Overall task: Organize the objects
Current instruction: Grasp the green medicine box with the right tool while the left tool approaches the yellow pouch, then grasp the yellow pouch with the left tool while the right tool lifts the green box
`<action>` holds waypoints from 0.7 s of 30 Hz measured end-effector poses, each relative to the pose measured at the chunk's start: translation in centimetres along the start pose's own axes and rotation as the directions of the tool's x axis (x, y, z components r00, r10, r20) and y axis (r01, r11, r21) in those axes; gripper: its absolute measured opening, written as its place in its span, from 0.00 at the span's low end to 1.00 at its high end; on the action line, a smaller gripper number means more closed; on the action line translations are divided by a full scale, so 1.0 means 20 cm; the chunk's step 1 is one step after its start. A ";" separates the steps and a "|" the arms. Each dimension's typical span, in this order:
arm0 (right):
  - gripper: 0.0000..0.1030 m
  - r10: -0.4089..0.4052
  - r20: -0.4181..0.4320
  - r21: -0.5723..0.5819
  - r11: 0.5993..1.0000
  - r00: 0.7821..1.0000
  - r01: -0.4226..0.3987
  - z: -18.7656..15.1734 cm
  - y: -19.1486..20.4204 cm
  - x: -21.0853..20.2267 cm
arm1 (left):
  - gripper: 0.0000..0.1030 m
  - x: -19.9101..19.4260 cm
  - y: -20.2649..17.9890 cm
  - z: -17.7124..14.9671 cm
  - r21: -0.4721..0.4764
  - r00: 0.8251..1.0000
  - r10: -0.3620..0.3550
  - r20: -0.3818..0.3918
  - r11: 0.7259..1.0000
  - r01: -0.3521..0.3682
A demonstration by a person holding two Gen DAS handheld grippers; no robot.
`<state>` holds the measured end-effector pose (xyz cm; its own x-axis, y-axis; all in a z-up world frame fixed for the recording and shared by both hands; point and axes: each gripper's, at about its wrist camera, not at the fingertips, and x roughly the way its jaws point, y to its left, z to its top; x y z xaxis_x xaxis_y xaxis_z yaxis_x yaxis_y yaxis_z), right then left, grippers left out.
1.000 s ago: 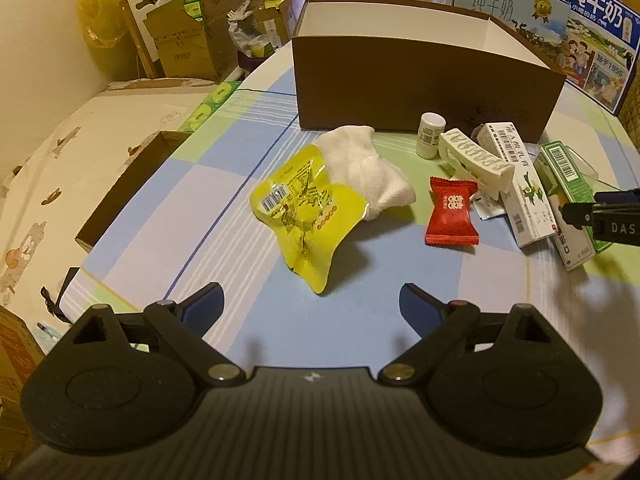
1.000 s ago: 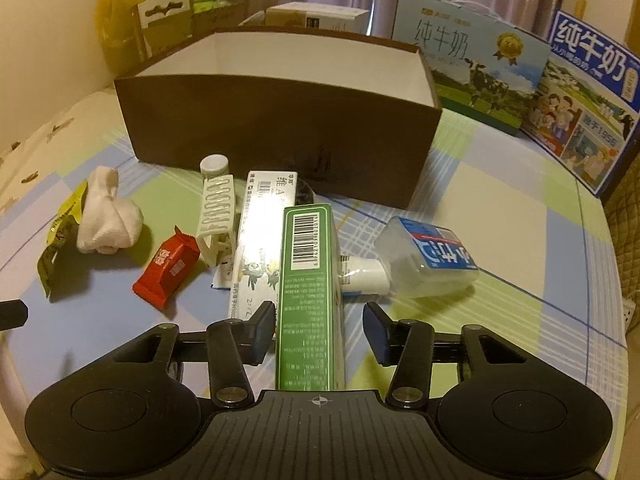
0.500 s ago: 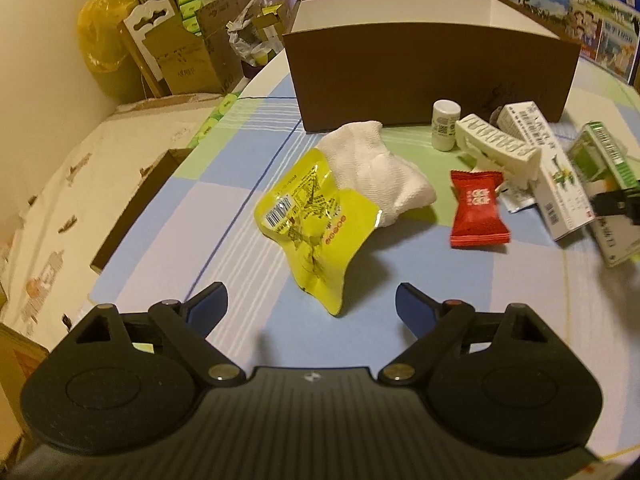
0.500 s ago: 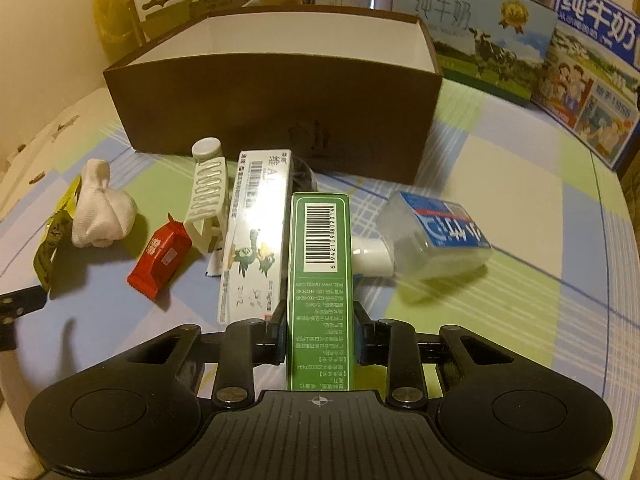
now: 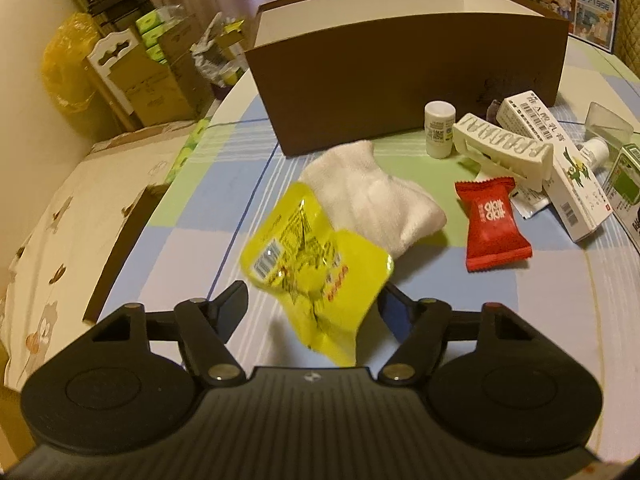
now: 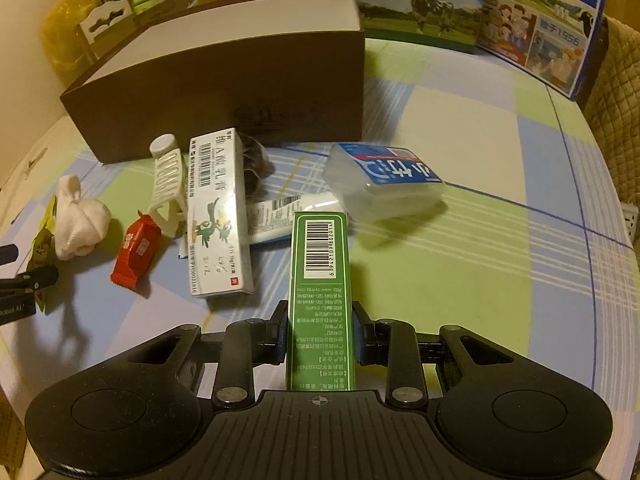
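I have the right gripper (image 6: 320, 338) clenched on the green carton (image 6: 320, 300), its pads pressed to the two long sides low on the box, so the barcode end sticks out ahead and can go nose-first over a wall. That wall belongs to the open brown cardboard box (image 6: 240, 92) standing toward the far edge of the table (image 6: 480, 280), the obvious place for loose things to go. My left gripper (image 5: 312, 304) straddles the yellow snack packet (image 5: 316, 264); its jaws have just been closing, yet I see a gap on the left side of the packet, so I judge it not gripped yet. The packet's far corner leans on the white rolled cloth (image 5: 380, 204), which lifts its near edge within reach. The rest waits in a cluster before the box's front wall: a red candy wrapper (image 5: 492, 226), a white hair claw (image 5: 504, 148), a small white bottle (image 5: 440, 128), a white ointment carton (image 6: 218, 216) and a clear plastic case (image 6: 384, 184) (its blue label faces up). I take the outliers first, I think, because they sit nearest the table's near edge.
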<state>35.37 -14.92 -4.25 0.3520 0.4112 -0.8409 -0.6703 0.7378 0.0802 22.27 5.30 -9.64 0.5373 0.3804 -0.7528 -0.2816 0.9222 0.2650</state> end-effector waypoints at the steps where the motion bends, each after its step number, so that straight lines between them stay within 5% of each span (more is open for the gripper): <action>1: 0.26 -0.006 0.000 0.006 1.000 1.000 0.006 0.00 0.00 0.00 | 0.60 0.01 0.01 0.00 0.006 1.000 -0.003 -0.001 1.000 0.003; 5: 0.26 -0.018 0.004 0.029 0.999 1.000 0.018 0.00 0.00 0.00 | 0.36 0.03 0.09 0.01 -0.013 0.999 -0.045 -0.003 0.999 0.045; 9: 0.26 -0.027 0.003 0.055 0.998 1.000 0.027 0.00 0.00 0.00 | 0.33 0.02 0.20 -0.01 -0.057 0.996 -0.090 0.016 0.994 0.091; 12: 0.26 -0.031 0.008 0.066 0.997 0.999 0.031 -0.01 0.00 0.00 | 0.17 0.04 0.24 -0.01 -0.063 0.994 -0.105 0.014 0.992 0.105; 21: 0.26 -0.050 -0.002 0.071 0.996 0.999 0.050 0.01 0.02 0.01 | 0.01 0.04 0.35 0.00 -0.097 0.988 -0.147 0.039 0.984 0.151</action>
<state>35.27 -14.55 -4.31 0.3838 0.3722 -0.8451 -0.6036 0.7937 0.0754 20.72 12.07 -8.45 0.6034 0.2426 -0.7596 -0.2734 0.9578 0.0888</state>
